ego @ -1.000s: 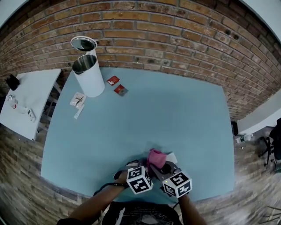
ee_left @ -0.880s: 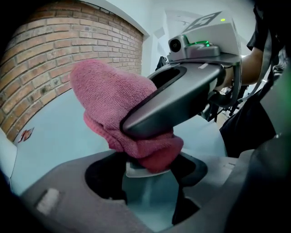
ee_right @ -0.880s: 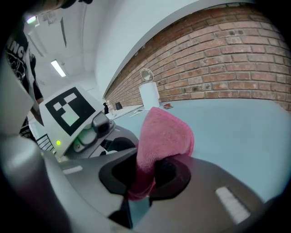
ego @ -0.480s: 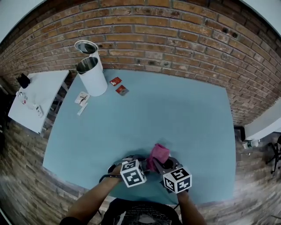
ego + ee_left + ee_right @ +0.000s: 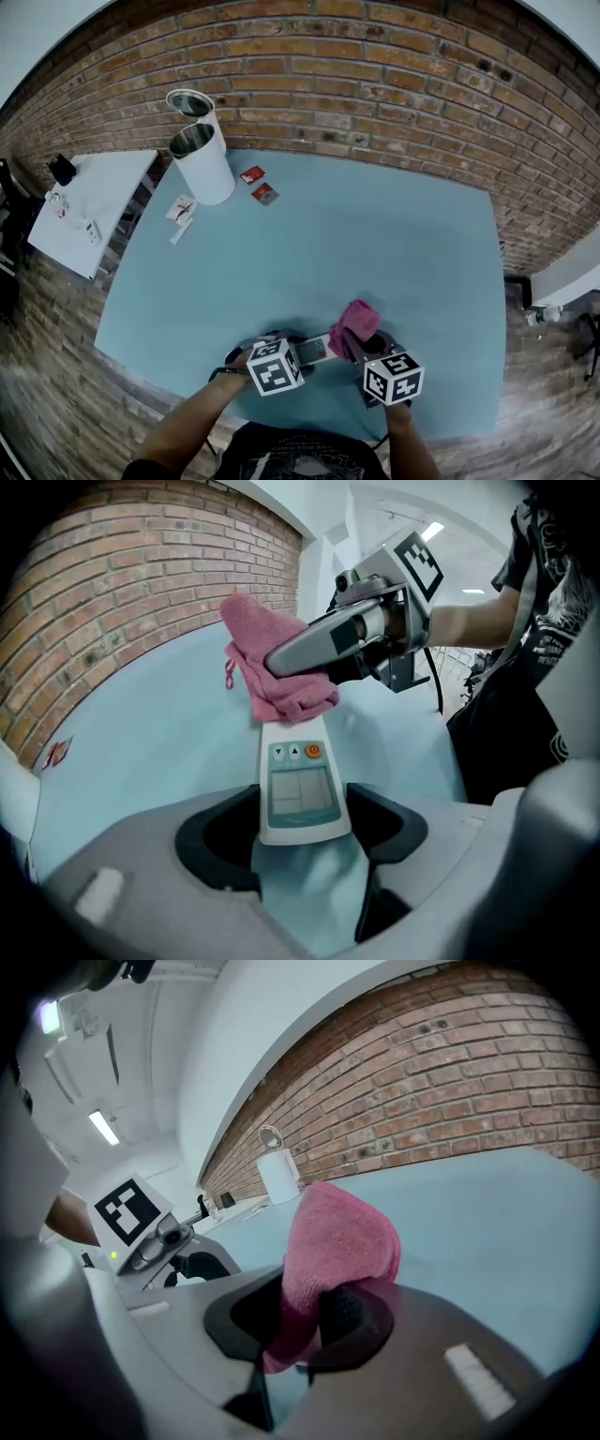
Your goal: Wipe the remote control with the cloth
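Remote control [image 5: 298,785]: clamped at its near end by the left gripper [image 5: 300,832], jaws closed onto its two long sides, screen and buttons face up. Its long axis runs straight out from those jaws toward the right gripper [image 5: 300,1321], so crosswise in front of the person in the head view.

Cloth [image 5: 277,667]: pink, bunched, pinched in the right gripper's jaws, which are closed tight on it. It sits at the remote's far end, just past the orange button. It looks to be touching there, but I can't confirm pressure from this angle.

Judgement: the wipe stroke runs along the long axis, from the far end back toward the left jaws. Screen and button area lie uncovered; travel stops short of the left jaws.

Room: both grippers are near the front edge of the table [image 5: 375,244]. There is a wide bare surface beyond. The white bins [image 5: 202,164] are well apart at the far left.
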Demonstrator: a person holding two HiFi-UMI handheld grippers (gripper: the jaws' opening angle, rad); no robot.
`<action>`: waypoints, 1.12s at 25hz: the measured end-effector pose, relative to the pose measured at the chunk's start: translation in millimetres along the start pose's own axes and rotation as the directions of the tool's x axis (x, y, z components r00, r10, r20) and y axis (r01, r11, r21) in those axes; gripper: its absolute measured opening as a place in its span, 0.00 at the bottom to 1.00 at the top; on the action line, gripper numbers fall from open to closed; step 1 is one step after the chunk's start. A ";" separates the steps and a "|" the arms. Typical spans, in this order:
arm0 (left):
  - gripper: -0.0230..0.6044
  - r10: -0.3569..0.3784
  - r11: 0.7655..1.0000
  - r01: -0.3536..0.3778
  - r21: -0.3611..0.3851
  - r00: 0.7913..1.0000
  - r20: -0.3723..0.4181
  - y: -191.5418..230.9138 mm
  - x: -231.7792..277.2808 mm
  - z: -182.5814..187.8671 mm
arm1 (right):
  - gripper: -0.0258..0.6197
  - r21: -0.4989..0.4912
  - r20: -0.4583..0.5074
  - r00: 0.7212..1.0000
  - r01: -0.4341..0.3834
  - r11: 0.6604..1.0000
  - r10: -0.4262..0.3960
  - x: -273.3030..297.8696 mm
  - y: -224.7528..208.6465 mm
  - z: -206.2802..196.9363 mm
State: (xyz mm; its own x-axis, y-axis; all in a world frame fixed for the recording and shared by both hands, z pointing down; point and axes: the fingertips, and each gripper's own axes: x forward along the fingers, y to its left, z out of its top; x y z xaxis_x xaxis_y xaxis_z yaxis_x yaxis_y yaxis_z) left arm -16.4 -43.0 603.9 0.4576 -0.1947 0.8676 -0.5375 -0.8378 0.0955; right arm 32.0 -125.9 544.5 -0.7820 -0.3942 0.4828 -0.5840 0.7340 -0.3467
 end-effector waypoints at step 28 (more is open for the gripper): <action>0.50 -0.007 1.000 0.005 -0.014 0.996 -0.088 1.6 0.4 -2.9 | 0.14 0.264 0.159 0.972 0.125 0.956 -0.171 -0.8 -87.8 32.5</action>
State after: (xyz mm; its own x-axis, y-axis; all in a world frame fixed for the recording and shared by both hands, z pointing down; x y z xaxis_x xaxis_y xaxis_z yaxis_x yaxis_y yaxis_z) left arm -19.2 -43.0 605.8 0.3968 -0.1434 0.9066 -0.5446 -0.8319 0.1068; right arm 76.9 -208.1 548.4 -0.6954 -0.5967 0.4005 -0.7135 0.5069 -0.4836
